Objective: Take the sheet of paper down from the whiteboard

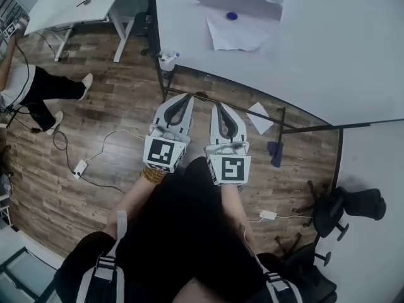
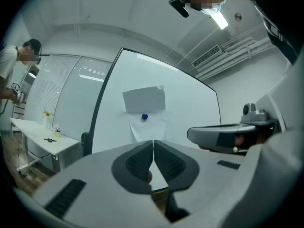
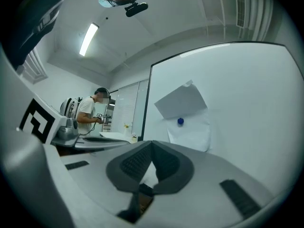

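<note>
A white sheet of paper [image 1: 240, 33] hangs on the whiteboard [image 1: 328, 49], pinned by a round blue magnet [image 1: 232, 16]; its top part is folded over. The same sheet [image 2: 148, 125] with its magnet [image 2: 144, 117] shows ahead in the left gripper view, and the sheet [image 3: 190, 132] and magnet [image 3: 180, 121] in the right gripper view. My left gripper [image 1: 189, 97] and right gripper [image 1: 218, 106] are side by side, level, pointing at the board and short of it. Both are shut with nothing between the jaws.
The whiteboard stands on a dark frame [image 1: 287, 126] with feet on the wooden floor. A scrap of paper [image 1: 259, 117] lies under it. A person [image 1: 38, 87] stands at left near a white table [image 1: 76, 2]. Cables [image 1: 82, 163] and a black chair [image 1: 344, 210] are on the floor.
</note>
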